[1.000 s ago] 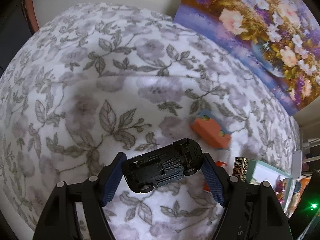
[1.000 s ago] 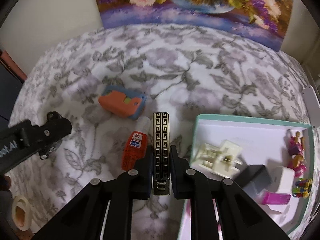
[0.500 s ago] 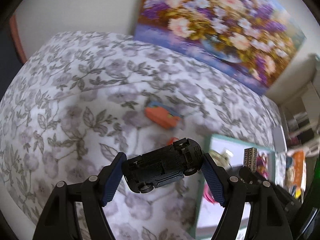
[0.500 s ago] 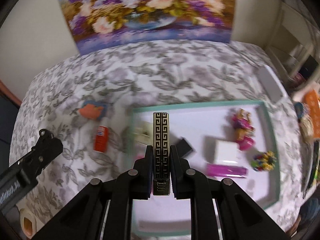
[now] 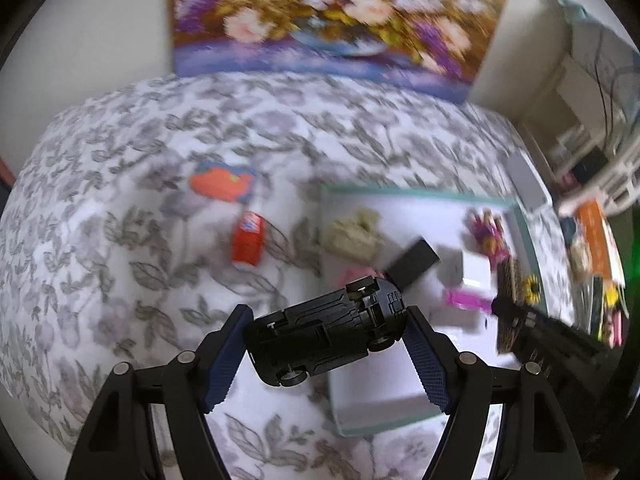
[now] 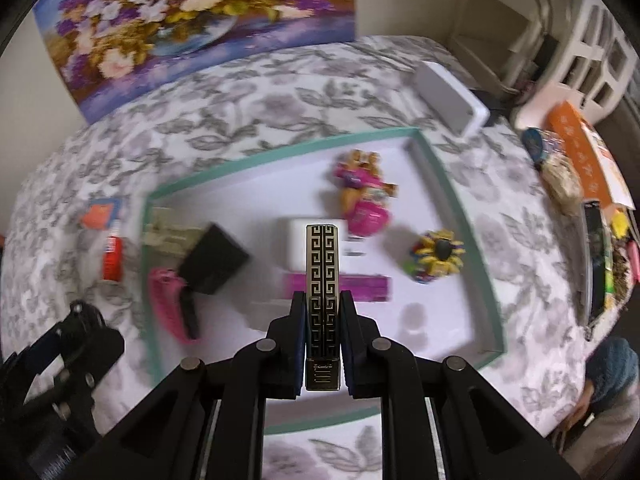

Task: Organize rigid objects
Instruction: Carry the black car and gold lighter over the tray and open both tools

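My left gripper (image 5: 326, 334) is shut on a black toy car (image 5: 326, 332), held underside up above the left edge of the teal-rimmed white tray (image 5: 524, 236). My right gripper (image 6: 322, 312) is shut on a slim black-and-gold patterned case (image 6: 322, 272), held upright over the middle of the tray (image 6: 444, 176). In the tray lie a cream block (image 6: 168, 232), a black box (image 6: 212, 258), a white box (image 6: 296, 244), a magenta bar (image 6: 364, 286), pink toys (image 6: 364, 196) and a sunflower toy (image 6: 438, 256). An orange toy (image 5: 222, 184) and a red bottle (image 5: 248, 242) lie on the floral cover left of the tray.
A flower painting (image 5: 332, 20) leans on the wall behind the bed. A white flat box (image 6: 452, 100) lies past the tray's far right corner. Cluttered shelves and an orange book (image 6: 584, 152) stand to the right. The left gripper's body (image 6: 60, 360) shows low left in the right wrist view.
Both grippers have swung to the right, from over the floral cover to over the tray. The car and the patterned case stay held. The frames are blurred by motion.
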`<action>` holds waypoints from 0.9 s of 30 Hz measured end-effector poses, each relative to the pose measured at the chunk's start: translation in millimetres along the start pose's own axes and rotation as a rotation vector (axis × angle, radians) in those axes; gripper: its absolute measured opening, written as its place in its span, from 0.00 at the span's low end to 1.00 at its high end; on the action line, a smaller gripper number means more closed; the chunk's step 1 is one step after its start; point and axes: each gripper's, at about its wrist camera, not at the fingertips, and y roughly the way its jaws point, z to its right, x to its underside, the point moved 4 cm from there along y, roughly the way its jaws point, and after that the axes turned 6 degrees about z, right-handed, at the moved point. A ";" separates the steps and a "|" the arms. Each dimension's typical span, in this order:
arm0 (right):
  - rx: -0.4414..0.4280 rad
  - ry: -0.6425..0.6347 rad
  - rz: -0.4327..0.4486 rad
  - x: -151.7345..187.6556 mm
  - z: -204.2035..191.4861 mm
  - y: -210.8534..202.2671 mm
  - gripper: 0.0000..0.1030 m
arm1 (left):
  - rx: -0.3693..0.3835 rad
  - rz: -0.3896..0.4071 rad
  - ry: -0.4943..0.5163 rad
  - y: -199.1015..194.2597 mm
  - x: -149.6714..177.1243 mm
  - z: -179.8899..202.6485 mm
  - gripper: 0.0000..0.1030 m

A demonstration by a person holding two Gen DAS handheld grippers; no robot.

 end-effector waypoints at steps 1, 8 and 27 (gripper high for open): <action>0.008 0.007 -0.004 0.7 4.5 1.0 0.15 | 0.003 -0.014 0.014 3.4 4.8 6.3 0.76; 0.027 0.060 -0.079 5.2 29.3 22.3 0.15 | 0.018 -0.077 0.105 19.2 25.8 43.1 0.76; 0.025 0.074 -0.192 26.9 33.3 56.9 0.16 | -0.004 -0.233 0.133 66.8 54.5 56.3 0.76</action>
